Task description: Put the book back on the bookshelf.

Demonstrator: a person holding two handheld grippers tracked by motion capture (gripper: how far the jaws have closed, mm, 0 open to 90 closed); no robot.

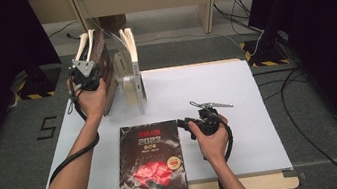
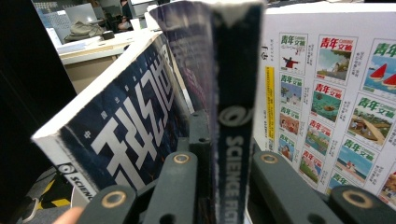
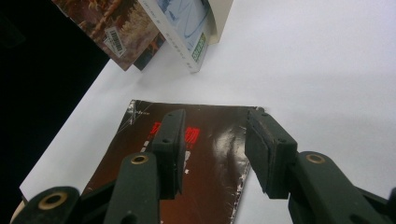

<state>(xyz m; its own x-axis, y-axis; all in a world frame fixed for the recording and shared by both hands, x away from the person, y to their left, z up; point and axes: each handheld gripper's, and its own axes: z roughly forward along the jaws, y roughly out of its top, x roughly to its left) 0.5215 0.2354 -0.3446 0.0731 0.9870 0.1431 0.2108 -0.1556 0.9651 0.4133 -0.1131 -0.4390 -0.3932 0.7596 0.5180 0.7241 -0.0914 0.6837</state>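
While the left gripper clamps a thin magazine, books stand beside it.
Right gripper hovers, jaws apart, over the dark book.

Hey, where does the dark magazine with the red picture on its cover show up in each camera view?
High view: the dark magazine lies flat at the table's near edge, bottom centre.
Left gripper view: not in it.
Right gripper view: the magazine lies behind the open jaws, lower centre.
Shared landmark: the standing books, top left in both of those views.
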